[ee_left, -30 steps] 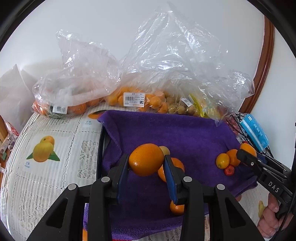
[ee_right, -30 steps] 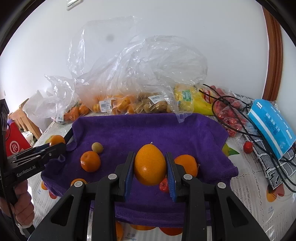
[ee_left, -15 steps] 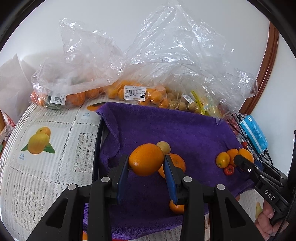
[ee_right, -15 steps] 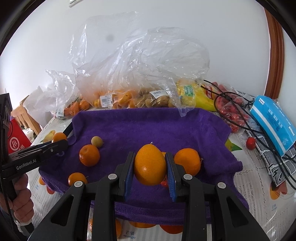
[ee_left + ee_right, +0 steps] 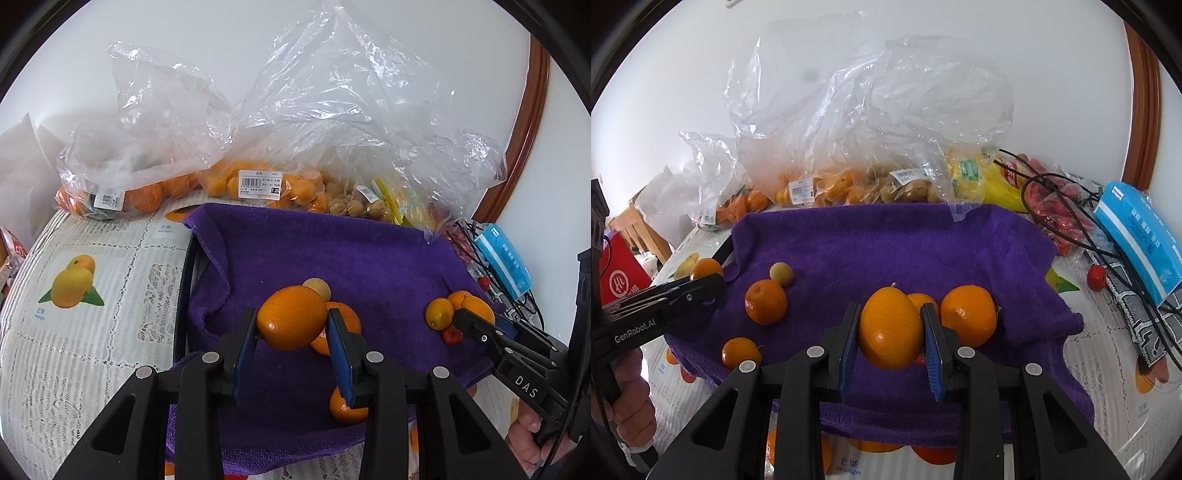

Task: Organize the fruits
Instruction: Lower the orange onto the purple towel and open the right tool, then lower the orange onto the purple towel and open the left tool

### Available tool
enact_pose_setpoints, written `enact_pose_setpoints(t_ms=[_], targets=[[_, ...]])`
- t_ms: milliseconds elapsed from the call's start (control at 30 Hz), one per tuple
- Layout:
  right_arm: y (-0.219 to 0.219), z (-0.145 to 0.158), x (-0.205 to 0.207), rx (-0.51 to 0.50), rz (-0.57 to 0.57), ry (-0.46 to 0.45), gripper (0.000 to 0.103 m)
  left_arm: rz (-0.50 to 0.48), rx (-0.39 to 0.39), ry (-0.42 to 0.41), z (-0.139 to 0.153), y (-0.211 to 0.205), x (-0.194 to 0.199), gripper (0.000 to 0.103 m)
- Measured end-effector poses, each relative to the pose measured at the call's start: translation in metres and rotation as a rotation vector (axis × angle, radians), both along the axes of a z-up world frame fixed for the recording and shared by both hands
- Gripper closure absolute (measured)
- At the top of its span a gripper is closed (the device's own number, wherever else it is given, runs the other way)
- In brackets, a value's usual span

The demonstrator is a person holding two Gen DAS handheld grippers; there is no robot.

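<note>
Over the purple towel [image 5: 332,251], my left gripper [image 5: 291,314] is shut on an orange [image 5: 288,332], its blue pads pressing both sides. Behind it lie another orange [image 5: 345,321], a small tan fruit [image 5: 317,288] and a small orange [image 5: 345,404]. My right gripper [image 5: 889,308] is shut on an oval orange fruit [image 5: 890,336] above the towel [image 5: 886,243]. A bigger orange [image 5: 969,315] lies just to its right. A mandarin [image 5: 765,301], a tan fruit [image 5: 781,274] and a small orange [image 5: 740,352] lie at the left. The left gripper [image 5: 711,285] shows there from the side.
Clear plastic bags of fruit [image 5: 258,184] line the back wall. A blue tissue pack [image 5: 1137,236], black cables [image 5: 1071,206] and a cherry tomato [image 5: 1096,277] lie right of the towel. A red box [image 5: 617,277] stands at the left. The right gripper [image 5: 466,320] reaches in beside a kumquat [image 5: 439,314].
Both grippers keep their fruit gripped the same way. Each view has shifted only slightly over the towel; nothing was picked up or let go.
</note>
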State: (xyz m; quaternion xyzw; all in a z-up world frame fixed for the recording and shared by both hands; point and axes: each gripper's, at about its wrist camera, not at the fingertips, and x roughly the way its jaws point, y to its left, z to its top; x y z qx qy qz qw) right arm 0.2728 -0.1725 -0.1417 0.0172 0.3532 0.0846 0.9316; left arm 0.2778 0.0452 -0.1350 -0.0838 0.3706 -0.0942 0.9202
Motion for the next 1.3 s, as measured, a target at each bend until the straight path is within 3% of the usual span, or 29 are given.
enact_pose_setpoints(t_ms=[1300], targets=[[-0.004, 0.003, -0.003, 0.010, -0.016, -0.014, 0.070, -0.058, 0.041, 0.066, -0.012, -0.020, 0.004, 0.068]])
